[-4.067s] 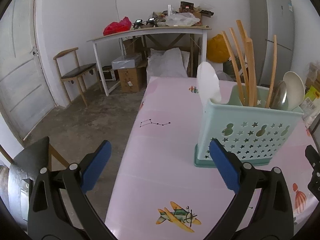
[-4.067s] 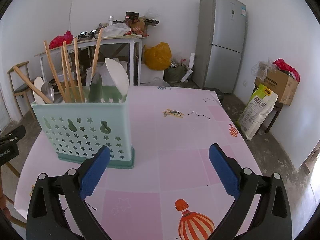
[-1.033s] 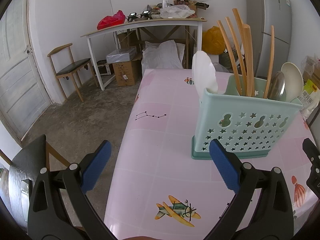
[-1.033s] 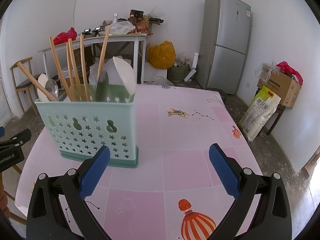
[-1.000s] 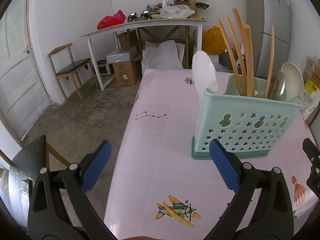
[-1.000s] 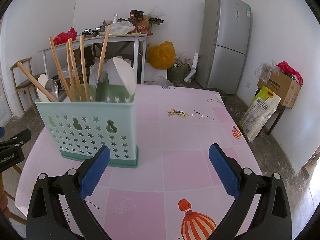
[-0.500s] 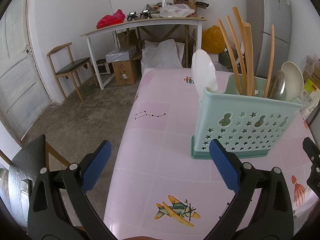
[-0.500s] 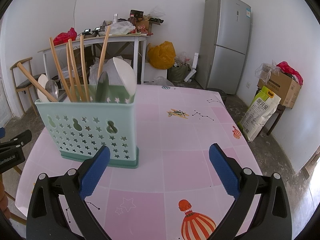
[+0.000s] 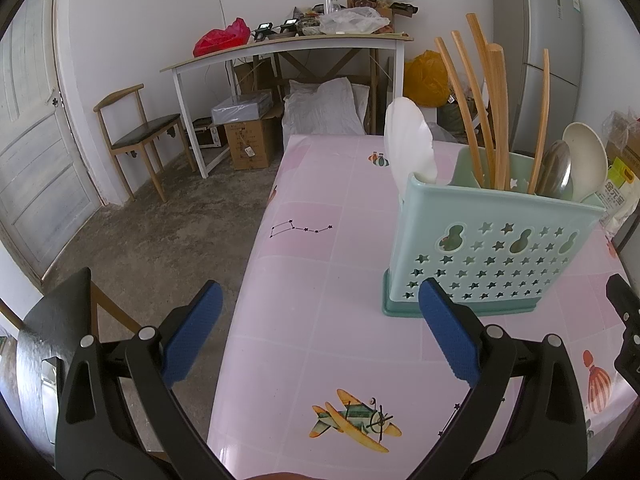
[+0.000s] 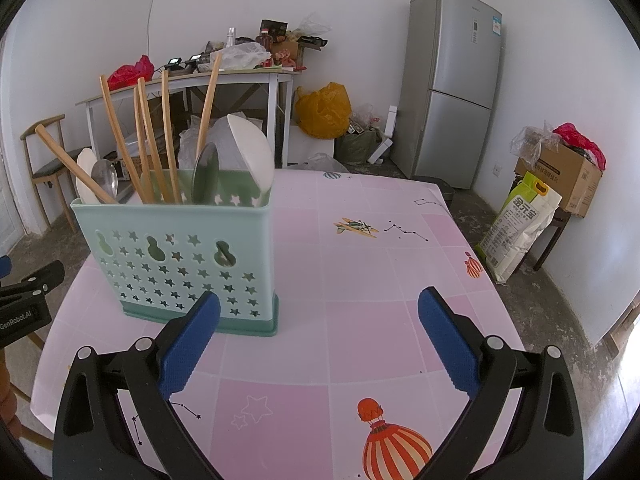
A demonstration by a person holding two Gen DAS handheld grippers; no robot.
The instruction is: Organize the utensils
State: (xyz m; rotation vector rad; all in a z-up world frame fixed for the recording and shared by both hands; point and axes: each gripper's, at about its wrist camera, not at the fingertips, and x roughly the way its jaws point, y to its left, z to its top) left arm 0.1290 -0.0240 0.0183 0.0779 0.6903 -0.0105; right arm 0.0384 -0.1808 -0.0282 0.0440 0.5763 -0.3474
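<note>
The green utensil holder (image 10: 176, 264) stands on the pink table (image 10: 360, 280), and all the utensils I can see are in it. The wooden chopsticks (image 10: 156, 136) stick up tall in the middle. A white spoon (image 10: 252, 156) and a metal spoon (image 10: 206, 172) sit at one end, and another white spoon (image 9: 408, 140) and a small metal spoon (image 10: 105, 176) sit at the other end. No spoon or stick lies loose on the table. The left gripper (image 9: 316, 340) hangs low over the table edge with its blue pads wide apart and holds nothing. The right gripper (image 10: 318, 340) is wide apart too and holds nothing. I think the sorting is almost done or done. A next move would be to look for any utensil left, or just pull both grippers away without bumping the holder.
</note>
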